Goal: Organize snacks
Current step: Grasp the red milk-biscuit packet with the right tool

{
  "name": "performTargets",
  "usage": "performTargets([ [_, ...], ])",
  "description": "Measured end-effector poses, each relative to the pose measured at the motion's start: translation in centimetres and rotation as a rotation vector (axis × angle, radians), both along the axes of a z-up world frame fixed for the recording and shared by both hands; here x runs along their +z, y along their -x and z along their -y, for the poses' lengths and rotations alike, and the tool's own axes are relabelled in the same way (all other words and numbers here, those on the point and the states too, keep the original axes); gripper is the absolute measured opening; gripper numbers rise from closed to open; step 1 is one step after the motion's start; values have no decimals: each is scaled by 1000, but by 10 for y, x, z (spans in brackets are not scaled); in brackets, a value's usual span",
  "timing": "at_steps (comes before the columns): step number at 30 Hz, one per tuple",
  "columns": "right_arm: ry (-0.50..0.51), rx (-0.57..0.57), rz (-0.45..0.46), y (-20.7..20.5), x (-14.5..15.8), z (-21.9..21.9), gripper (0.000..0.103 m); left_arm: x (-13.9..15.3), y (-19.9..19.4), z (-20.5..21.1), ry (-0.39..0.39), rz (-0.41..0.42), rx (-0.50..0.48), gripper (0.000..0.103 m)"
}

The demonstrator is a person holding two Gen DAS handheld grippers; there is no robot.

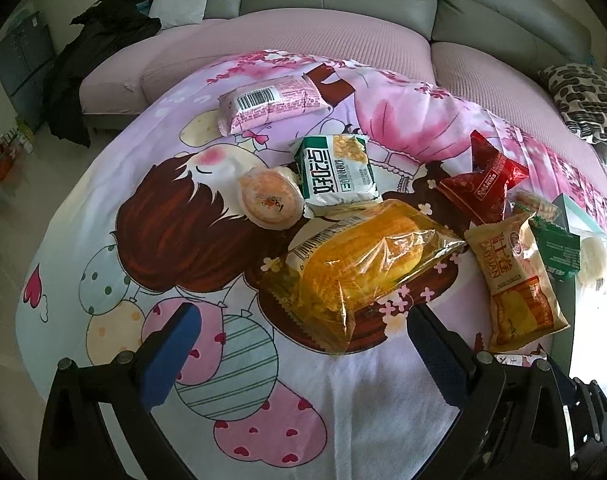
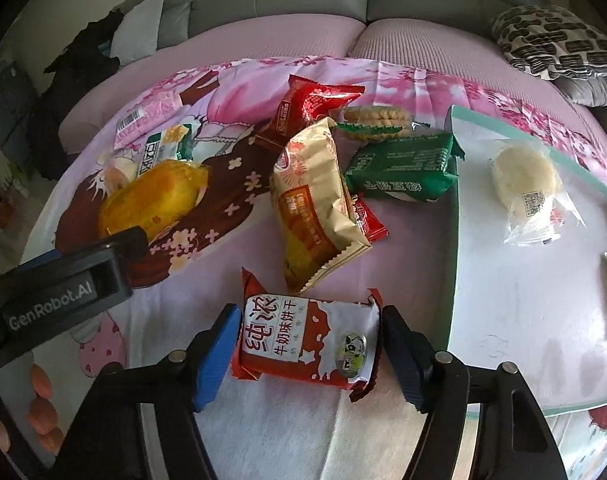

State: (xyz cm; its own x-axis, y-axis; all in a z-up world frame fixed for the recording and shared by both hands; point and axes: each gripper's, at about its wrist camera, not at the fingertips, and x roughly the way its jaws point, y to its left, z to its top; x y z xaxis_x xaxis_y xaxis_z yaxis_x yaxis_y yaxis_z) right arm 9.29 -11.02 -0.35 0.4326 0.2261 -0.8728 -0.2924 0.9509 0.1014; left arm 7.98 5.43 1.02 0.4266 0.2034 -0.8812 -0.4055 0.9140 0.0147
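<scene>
A red-and-white biscuit packet (image 2: 307, 340) is being shown only by the right wrist view, lying flat on the cartoon-printed cloth (image 2: 231, 420) between the blue-padded fingers (image 2: 217, 356) of the right gripper (image 2: 308, 354). The jaws are being held apart, with a sliver of cloth visible on the left side; whether the right pad is touching the crimped edge cannot be told. The pale tray (image 2: 455, 240) with its green rim is also being seen best from this side, a clear-wrapped round white cake (image 2: 523, 188) lying inside it (a second packet is being cut off at the frame's edge). The green foil packet (image 2: 403, 168) is overlapping the tray's rim, just beside the tall beige crinkled bag (image 2: 315, 196).

In the left wrist view, the pink barcoded packet (image 1: 271, 102), the green-and-white packet (image 1: 335, 168) and the round orange-topped cup (image 1: 269, 200) are being shown plainly, whereas in the other view they are being squeezed into a corner. The left gripper (image 1: 299, 356) is being held wide open over the cloth, nothing between its pads, the glossy clear bag of yellow bread (image 1: 359, 264) lying just ahead of it. The red metallic pouch (image 1: 483, 184) is standing puffed and creased behind the beige bag. The cloth is looking soft and towel-like near the grippers, and a ribbed pink sofa cover (image 1: 303, 32) is being seen beyond it.
</scene>
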Motion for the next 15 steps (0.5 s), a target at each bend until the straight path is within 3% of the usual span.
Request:
performTargets([
  [15,-28,-31,25,3,7,9,67,-2,-1,1,-2,-4,5,103],
])
